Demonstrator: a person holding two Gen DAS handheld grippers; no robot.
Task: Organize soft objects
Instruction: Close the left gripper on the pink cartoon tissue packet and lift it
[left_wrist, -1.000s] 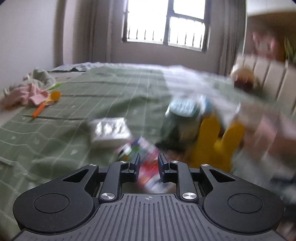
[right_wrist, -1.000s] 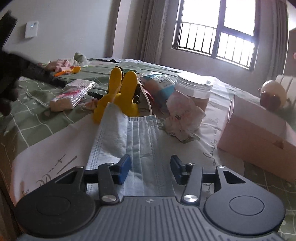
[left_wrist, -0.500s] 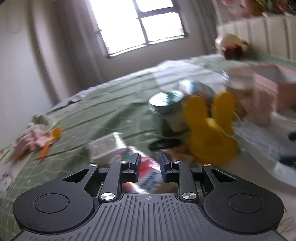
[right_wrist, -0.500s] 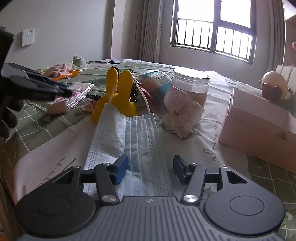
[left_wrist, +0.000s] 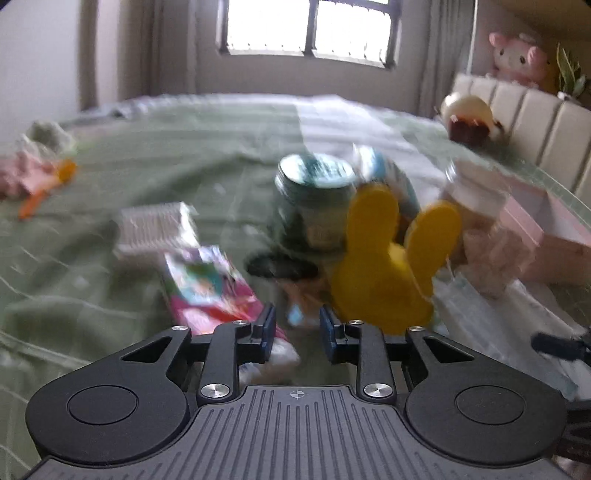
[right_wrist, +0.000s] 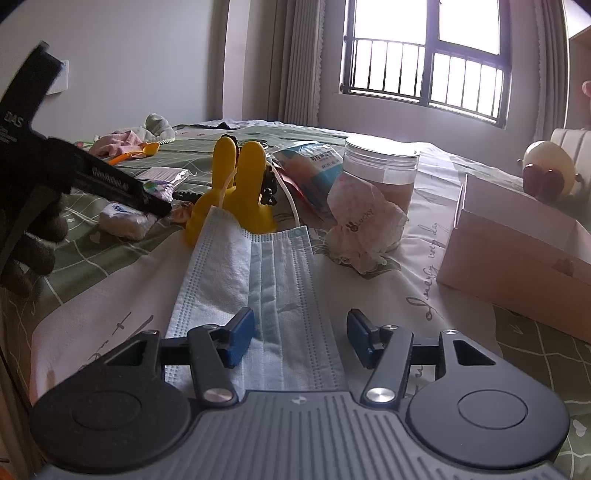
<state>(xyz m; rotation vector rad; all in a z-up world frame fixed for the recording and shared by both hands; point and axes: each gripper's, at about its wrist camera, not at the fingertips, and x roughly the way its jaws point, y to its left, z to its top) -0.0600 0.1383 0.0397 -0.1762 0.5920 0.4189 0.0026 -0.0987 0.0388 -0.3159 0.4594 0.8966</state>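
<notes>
A light blue face mask (right_wrist: 255, 280) lies flat on the bed, its near end between the jaws of my open right gripper (right_wrist: 301, 338). A crumpled pink tissue pack (right_wrist: 364, 229) lies beyond it by a clear jar (right_wrist: 380, 168). My left gripper (left_wrist: 297, 330) is open and empty, low over the bed beside a colourful tissue pack (left_wrist: 210, 291) and a yellow rabbit-ear stand (left_wrist: 388, 266). The left gripper also shows in the right wrist view (right_wrist: 110, 184) at the left, over a white packet (right_wrist: 123, 219).
A pink box (right_wrist: 517, 236) stands at the right. A blue snack bag (right_wrist: 314, 170), a silver packet (left_wrist: 155, 229), a dark-lidded jar (left_wrist: 314, 195), pink clothes and an orange spoon (left_wrist: 44, 188) lie on the green bedspread (left_wrist: 184, 147). Plush toys (left_wrist: 469, 118) sit by the headboard.
My left gripper has swung and come down closer to the colourful pack and yellow stand, its jaws slightly wider. My right gripper has stayed over the mask.
</notes>
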